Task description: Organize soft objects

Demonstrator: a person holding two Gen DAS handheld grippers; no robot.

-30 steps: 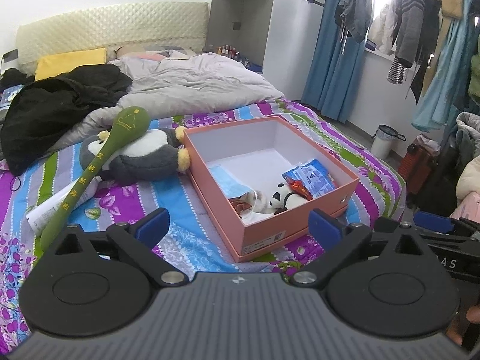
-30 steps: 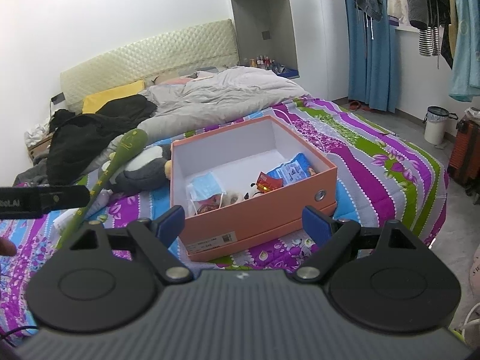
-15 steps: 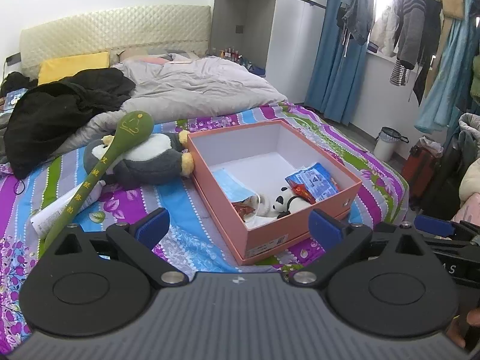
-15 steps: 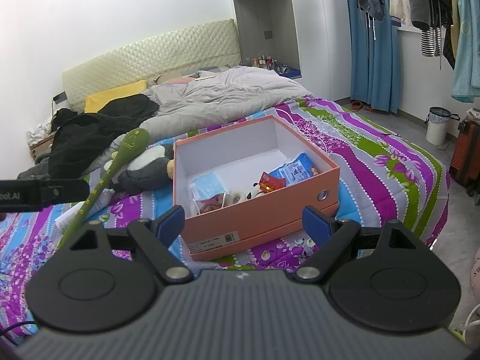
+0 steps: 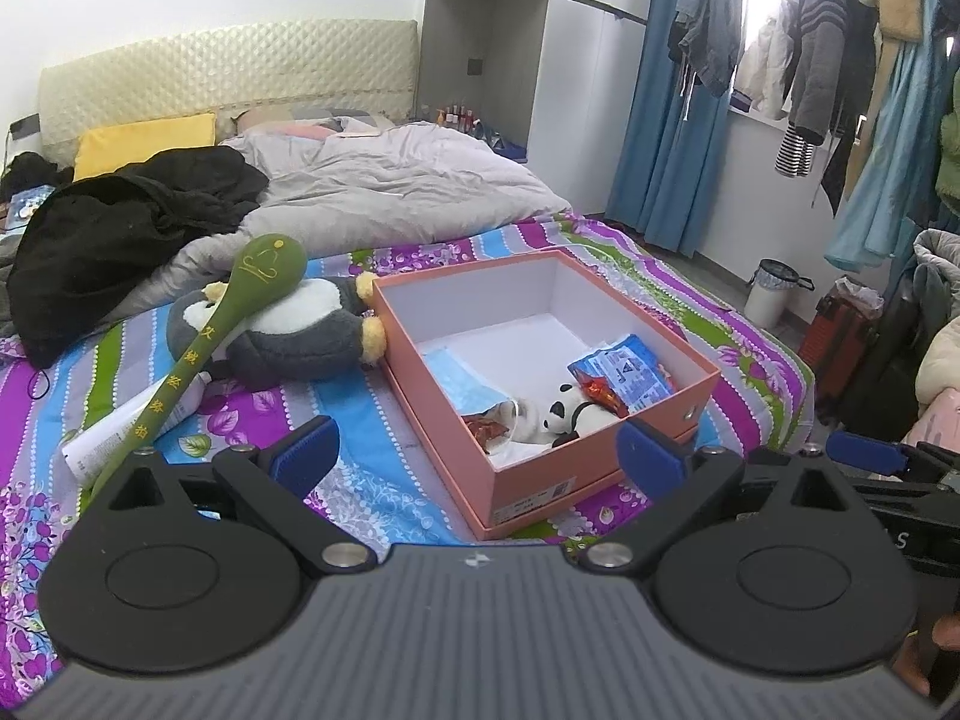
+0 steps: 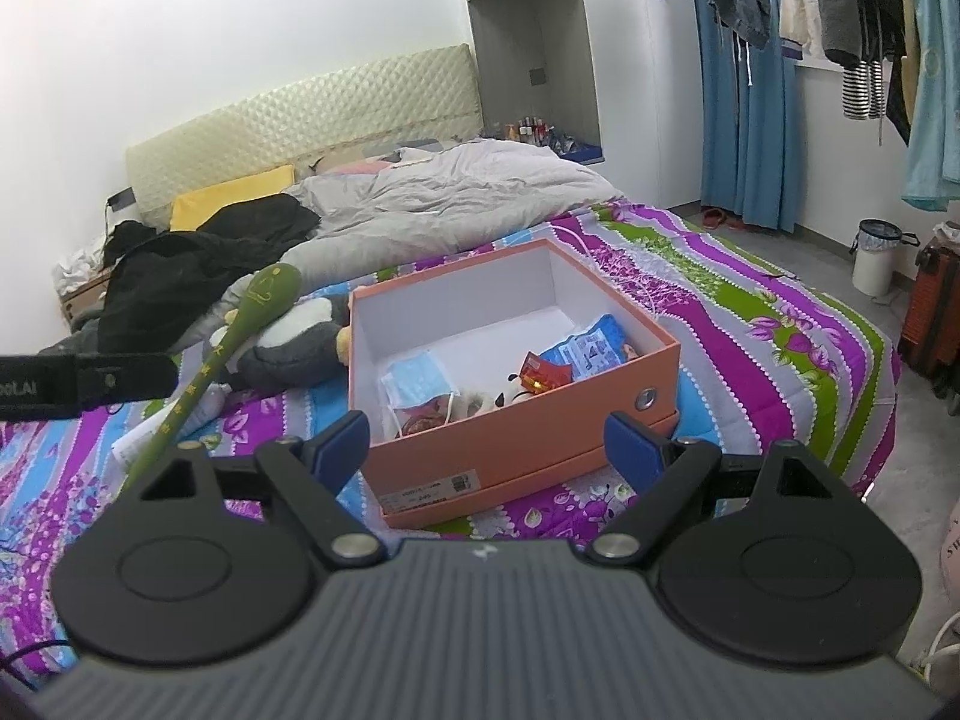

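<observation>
Penguin plush (image 5: 294, 330), orange box (image 5: 540, 483), perhaps touching

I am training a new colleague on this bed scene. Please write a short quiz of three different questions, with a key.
1. True or false: the penguin plush lies inside the orange box.
2. Which lies across the penguin? A) green long-handled massage hammer B) yellow pillow C) black jacket
3. Fill in: the left tool and right tool are both ____, holding nothing.

Key
1. False: it lies on the bedsheet, beside the box.
2. A
3. open

The box already holds a small panda plush and a blue face mask.
</observation>
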